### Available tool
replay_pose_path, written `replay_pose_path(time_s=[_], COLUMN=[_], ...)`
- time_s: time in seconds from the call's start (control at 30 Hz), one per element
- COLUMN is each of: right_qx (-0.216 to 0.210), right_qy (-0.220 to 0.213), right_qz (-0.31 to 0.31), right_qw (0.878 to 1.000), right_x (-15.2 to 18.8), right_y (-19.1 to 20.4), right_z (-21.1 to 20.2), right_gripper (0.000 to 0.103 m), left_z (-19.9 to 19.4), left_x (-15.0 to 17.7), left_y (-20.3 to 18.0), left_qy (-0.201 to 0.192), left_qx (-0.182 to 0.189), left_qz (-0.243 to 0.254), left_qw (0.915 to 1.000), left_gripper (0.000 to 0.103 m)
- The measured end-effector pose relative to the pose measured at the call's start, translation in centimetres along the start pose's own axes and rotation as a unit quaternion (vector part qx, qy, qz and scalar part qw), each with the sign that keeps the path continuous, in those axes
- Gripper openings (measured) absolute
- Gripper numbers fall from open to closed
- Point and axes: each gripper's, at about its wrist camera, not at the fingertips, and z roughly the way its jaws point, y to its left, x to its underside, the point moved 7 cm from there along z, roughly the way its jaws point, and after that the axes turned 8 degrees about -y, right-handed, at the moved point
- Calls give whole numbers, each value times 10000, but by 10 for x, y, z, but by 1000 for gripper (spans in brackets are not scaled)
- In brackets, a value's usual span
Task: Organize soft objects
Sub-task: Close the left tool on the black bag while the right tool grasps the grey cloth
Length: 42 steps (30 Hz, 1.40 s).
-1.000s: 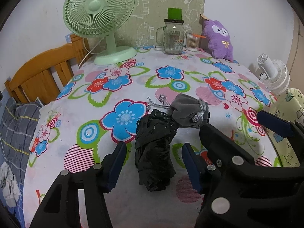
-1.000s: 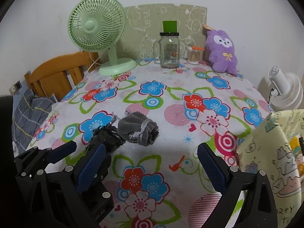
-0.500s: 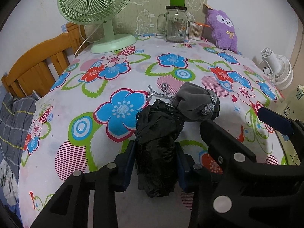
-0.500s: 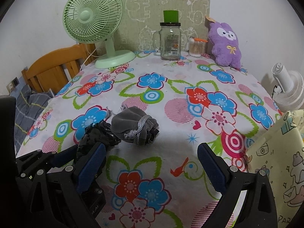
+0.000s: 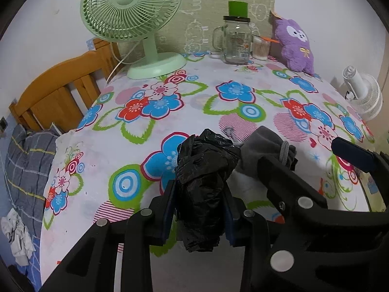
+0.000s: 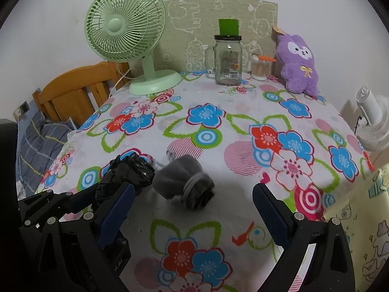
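Note:
A crumpled black plastic bag [image 5: 204, 177] sits between the blue pads of my left gripper [image 5: 199, 188], which is shut on its middle; its far end sticks up past the fingertips. Just right of it a grey drawstring pouch [image 5: 262, 146] lies on the flowered tablecloth [image 5: 170, 85]. In the right wrist view the pouch [image 6: 180, 180] lies a little ahead of my right gripper [image 6: 193, 191], whose jaws stand wide apart with nothing between them. The black bag [image 6: 126, 170] shows behind that gripper's left finger. A purple plush toy [image 6: 297, 65] leans at the back right.
At the table's back stand a green desk fan [image 5: 131, 7], a glass mug jar [image 5: 237, 41] with a green cap and a cup of cotton swabs [image 5: 260, 48]. A wooden chair [image 5: 56, 95] and striped bedding [image 5: 22, 160] are at the left, a white fan [image 5: 364, 92] at the right.
My left jaws have closed from wide apart onto the black bag. Both grippers have moved forward over the table, and the right one is now closer to the grey pouch.

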Motion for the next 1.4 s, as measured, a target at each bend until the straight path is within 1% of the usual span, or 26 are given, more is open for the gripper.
replay_pose_path(time_s=[0.2,0.27,0.4,0.43,0.5,0.57,0.63,0.7,0.77,0.97,1.4], right_qx=[6,-24,-37,-54,-113,-148,-196,-260,-249,-240,-319], right_qy=[168,215,289,317,403,477,527,573,613,656,548], right_qz=[34,22,22,32,61,67,71,54,15,5,8], right_qw=[9999,9998,9996,9995,9991,9987,9984,9980,9978,9976,9980], right_x=[4,6,9,10,12,14,15,16,17,21,30], right_y=[0,1,1,0,1,1,3,5,6,5,5], right_z=[15,20,28,30,34,36,36,36,35,27,-5], right_gripper=[99,93,89,85,82,73,67,59,55,51,49], left_z=[12,14,16,17,17,17,17,16,15,10,-13], left_x=[4,5,6,6,6,6,6,6,7,12,25], left_y=[6,7,7,7,7,6,6,6,5,3,-10], left_qy=[110,130,101,92,73,55,54,51,40,58,-26], left_qx=[-103,-113,-123,-122,-129,-151,-157,-164,-182,-151,-24], left_qz=[-63,-77,-64,-66,-64,-36,-35,-30,-23,-82,-204], left_qw=[9999,9998,9999,9999,9999,9999,9999,9998,9998,9998,9998], left_gripper=[34,34,34,34,34,34,34,34,34,34,34])
